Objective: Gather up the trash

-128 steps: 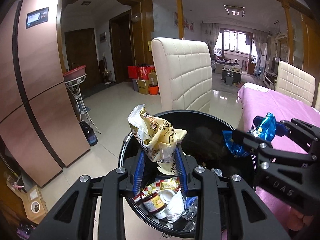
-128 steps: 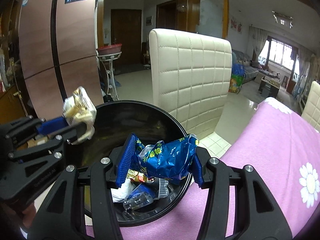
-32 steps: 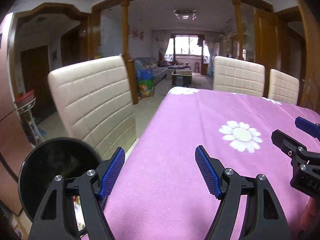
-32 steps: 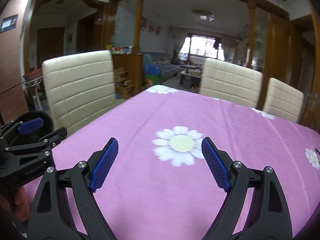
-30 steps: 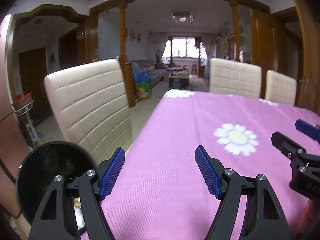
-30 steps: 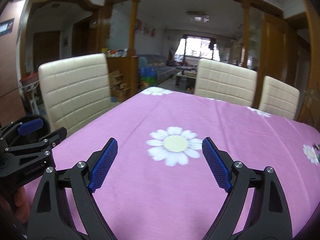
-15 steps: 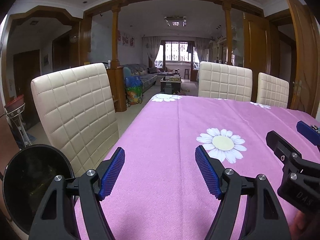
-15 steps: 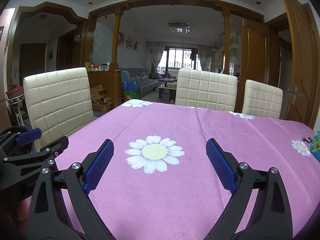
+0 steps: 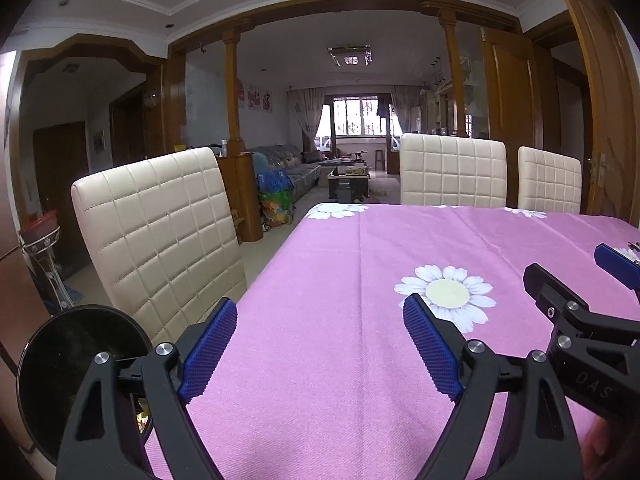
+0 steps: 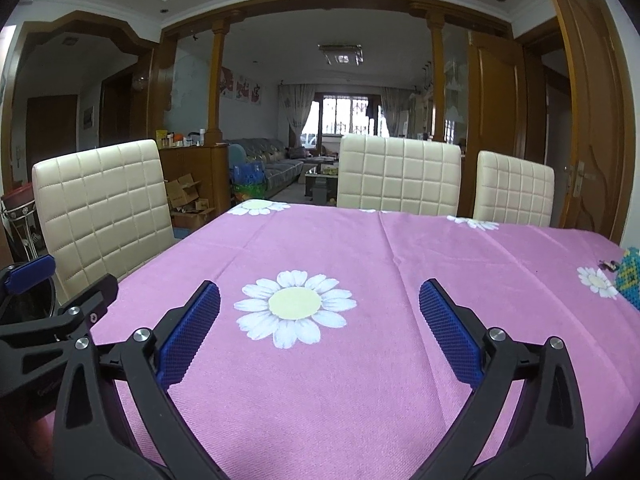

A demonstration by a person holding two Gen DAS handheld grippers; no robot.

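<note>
At the far right edge of the right wrist view we see only a cut-off piece of a blue and yellow patterned thing (image 10: 631, 280) on the purple tablecloth (image 10: 360, 380), with a small dark object (image 10: 609, 265) just beside it; we cannot tell what either is. The black trash bin (image 9: 76, 364) stands low at the near left, beside the table, half hidden behind the left gripper (image 9: 316, 350). Inside it only a small bit of wrapper (image 9: 142, 416) shows. We count three cream chairs (image 9: 160, 236), two grippers and one bin. The jaws of the left gripper are opening, with nothing between them. The right gripper (image 10: 320, 326) is opening too, and it holds nothing above the daisy print (image 10: 295, 306).
</note>
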